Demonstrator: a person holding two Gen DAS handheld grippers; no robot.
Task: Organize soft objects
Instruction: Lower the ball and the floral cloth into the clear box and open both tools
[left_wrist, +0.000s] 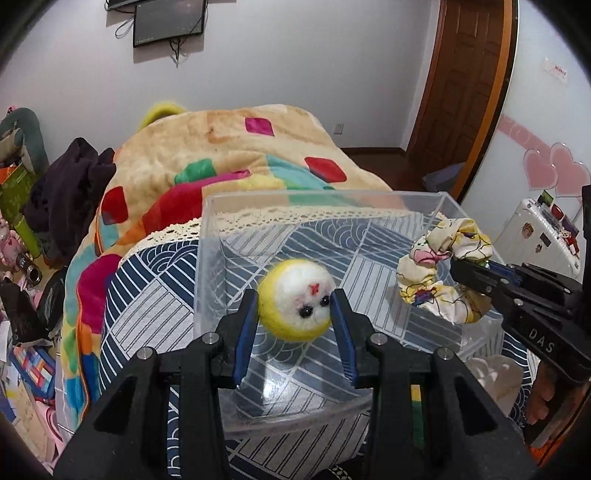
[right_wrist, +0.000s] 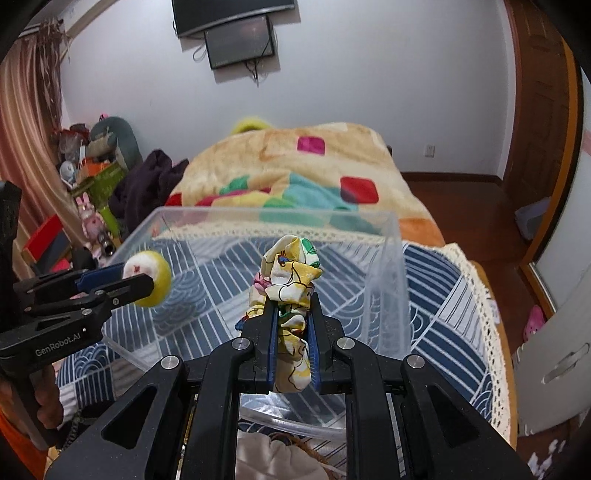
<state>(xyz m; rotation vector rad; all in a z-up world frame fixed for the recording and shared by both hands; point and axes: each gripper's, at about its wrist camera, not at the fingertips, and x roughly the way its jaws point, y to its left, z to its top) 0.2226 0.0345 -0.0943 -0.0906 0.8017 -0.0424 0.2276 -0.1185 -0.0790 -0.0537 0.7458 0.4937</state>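
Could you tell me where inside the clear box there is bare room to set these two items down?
The clear box holds nothing: its whole floor between the four walls is bare. Crowding is above it only, where the felt ball and the scrunchie hang in the jaws.

Two handheld grippers, both of matte black plastic with a grainy finish. The left gripper (left_wrist: 295, 306) carries royal-blue pads (left_wrist: 245, 336) on the inner faces of its two fingers, round silver screw heads (left_wrist: 209, 338) at the finger pivots, and triangular cut-outs in the frame toward 7 and 5 o'clock. A yellow-and-green strip shows at 5 o'clock. Seen from the side, its body reads "GenRobot.AI" in white. The right gripper (right_wrist: 291, 306) matches it (blue pads, four silver screws, triangular openings); its flank bears pale "DAS" lettering. Bare fingers (left_wrist: 541, 400) of the person's right hand, reddish-toned, appear at 4 o'clock.
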